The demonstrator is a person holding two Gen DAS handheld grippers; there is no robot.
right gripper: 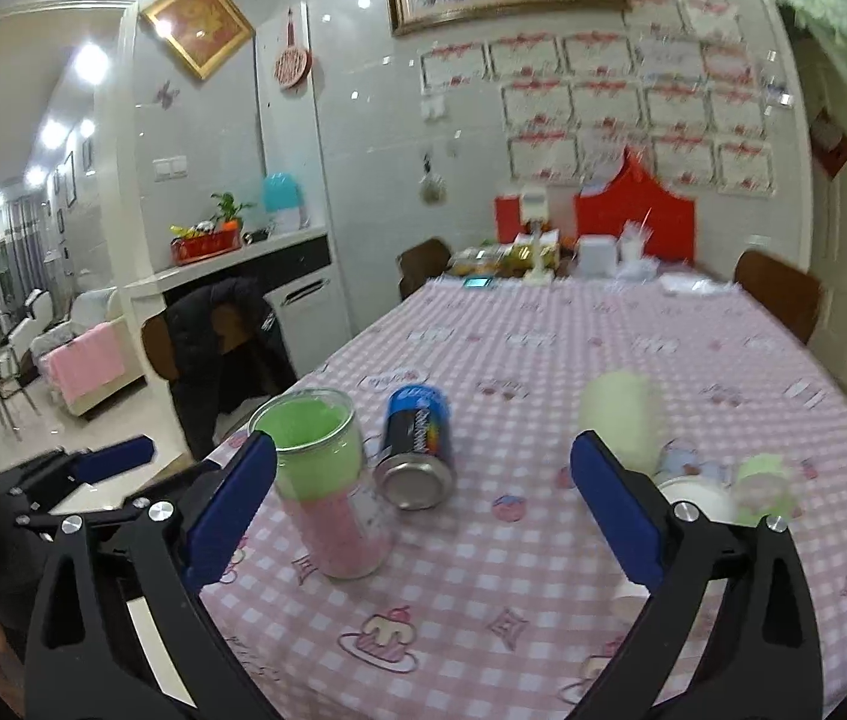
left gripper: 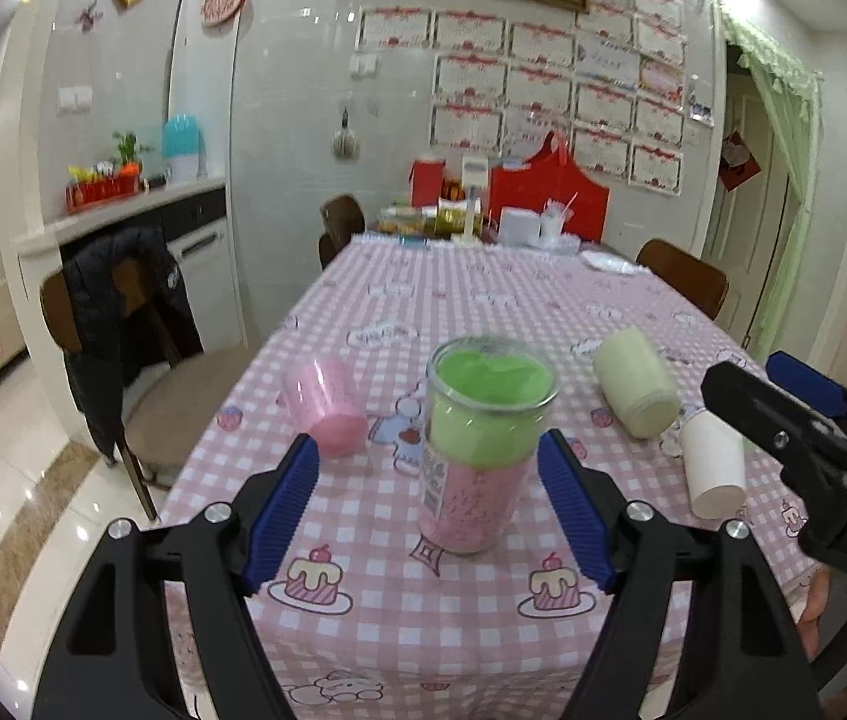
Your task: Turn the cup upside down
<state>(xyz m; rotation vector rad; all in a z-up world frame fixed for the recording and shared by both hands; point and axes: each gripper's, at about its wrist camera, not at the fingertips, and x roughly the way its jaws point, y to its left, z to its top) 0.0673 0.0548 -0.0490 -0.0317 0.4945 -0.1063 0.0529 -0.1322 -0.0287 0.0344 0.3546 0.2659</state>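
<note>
Right wrist view: blurred pale cup (right gripper: 618, 414) behind wide-open right claw (right gripper: 423, 504); left claw (left gripper: 426, 504) likewise agape around, not touching, upright tumbler (left gripper: 483, 438).

Both views look forward along a claw's two fingers, low over the near end of the table (left gripper: 399, 300), facing its far end and the wall of framed papers. The left view sits close behind the clear cup (left gripper: 483, 444). The right view, further right, shares that cup (right gripper: 327, 480), the checked cloth and wall.
</note>
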